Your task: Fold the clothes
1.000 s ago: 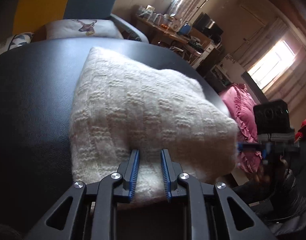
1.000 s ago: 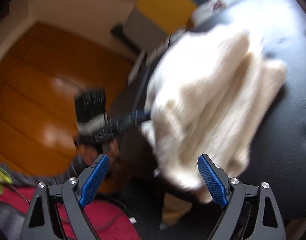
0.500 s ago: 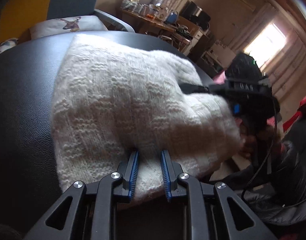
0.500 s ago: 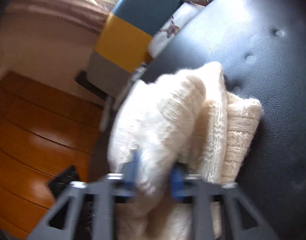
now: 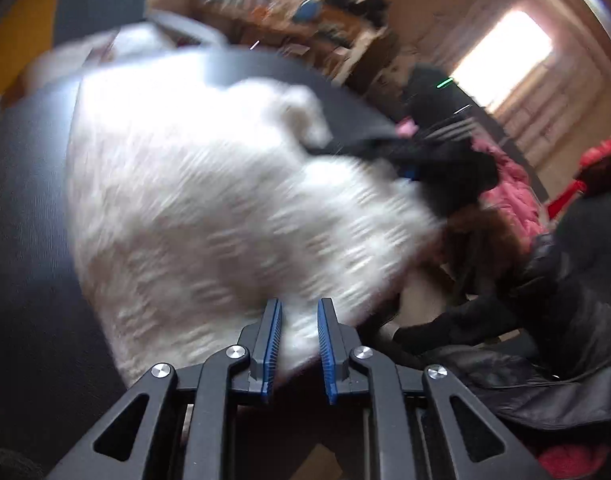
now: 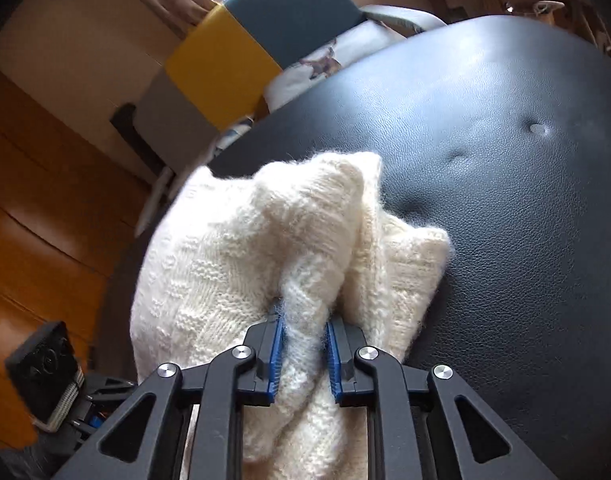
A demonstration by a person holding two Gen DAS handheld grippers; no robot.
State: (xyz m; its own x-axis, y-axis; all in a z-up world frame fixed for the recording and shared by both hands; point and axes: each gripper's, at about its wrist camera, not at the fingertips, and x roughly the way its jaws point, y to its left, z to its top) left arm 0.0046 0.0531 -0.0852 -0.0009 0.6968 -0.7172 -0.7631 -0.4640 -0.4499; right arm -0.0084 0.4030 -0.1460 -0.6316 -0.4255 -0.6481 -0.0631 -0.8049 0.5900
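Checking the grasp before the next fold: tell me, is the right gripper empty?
No, the right gripper is shut on a bunched fold of the cream knitted sweater.

sweater point(image 6: 241, 264) on ottoman point(image 6: 505, 200) | chair point(image 6: 265, 32) behind | both tongs at near edge

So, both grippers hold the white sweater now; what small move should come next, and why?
Probably lift both together and carry it over. The left gripper and right gripper are each shut on an edge of the folded white sweater, which lies bunched at the black cushion's edge.
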